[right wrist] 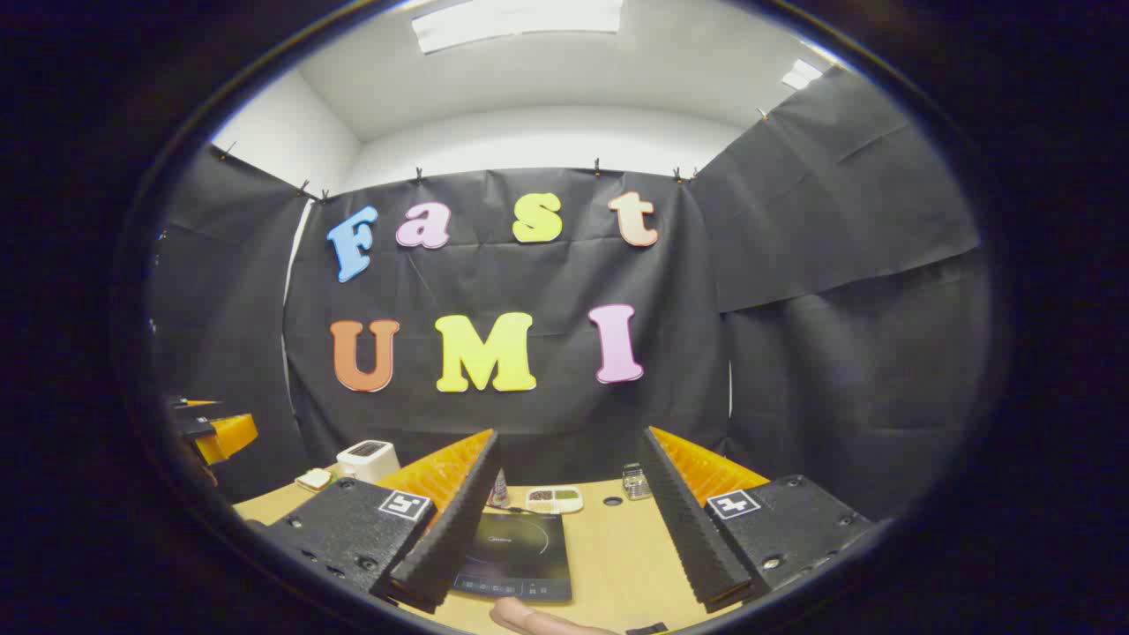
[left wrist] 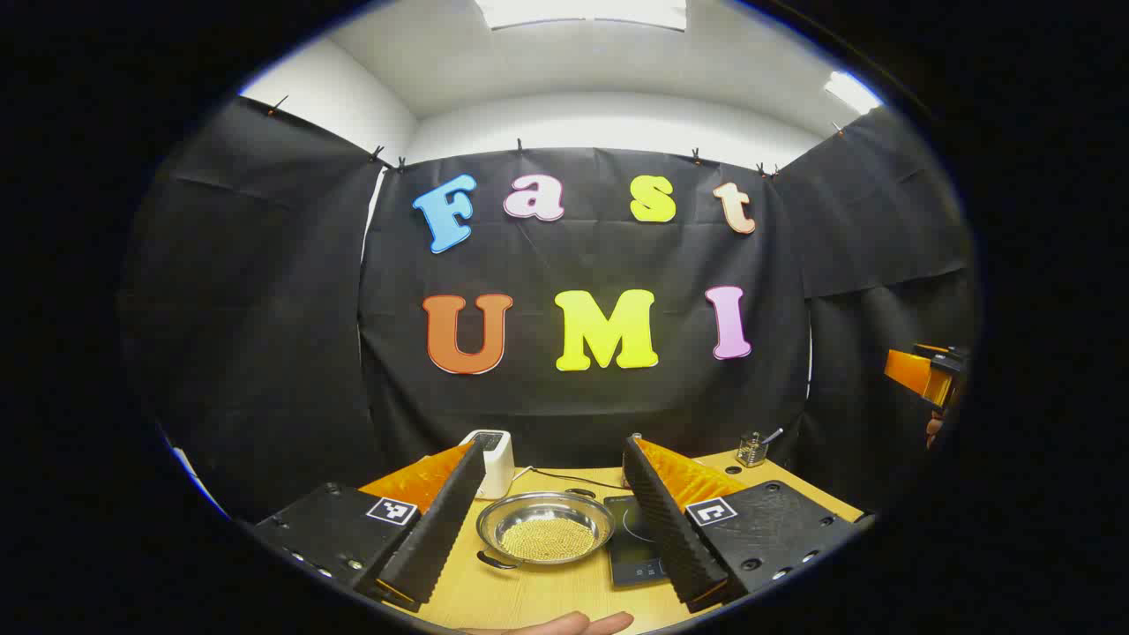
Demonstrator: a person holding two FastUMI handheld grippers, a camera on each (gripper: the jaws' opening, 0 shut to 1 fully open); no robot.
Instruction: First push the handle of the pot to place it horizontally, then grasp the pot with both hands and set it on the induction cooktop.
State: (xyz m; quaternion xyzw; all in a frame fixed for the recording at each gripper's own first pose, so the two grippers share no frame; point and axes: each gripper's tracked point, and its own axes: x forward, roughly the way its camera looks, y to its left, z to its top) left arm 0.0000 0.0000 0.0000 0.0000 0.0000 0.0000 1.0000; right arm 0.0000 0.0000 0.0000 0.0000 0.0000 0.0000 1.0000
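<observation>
A shallow steel pot holding small yellow beads sits on the wooden table. One handle points near-left and the other far-right. The black induction cooktop lies just right of the pot and also appears in the right gripper view. My left gripper is open above the table, apart from the pot. My right gripper is open above the cooktop, holding nothing. Each gripper appears at the edge of the other's view: the right gripper and the left gripper.
A white toaster with a cable stands behind the pot, also seen as the toaster. A glass jar is at the back right. A small white dish and a jar stand behind the cooktop. A fingertip shows at the near edge.
</observation>
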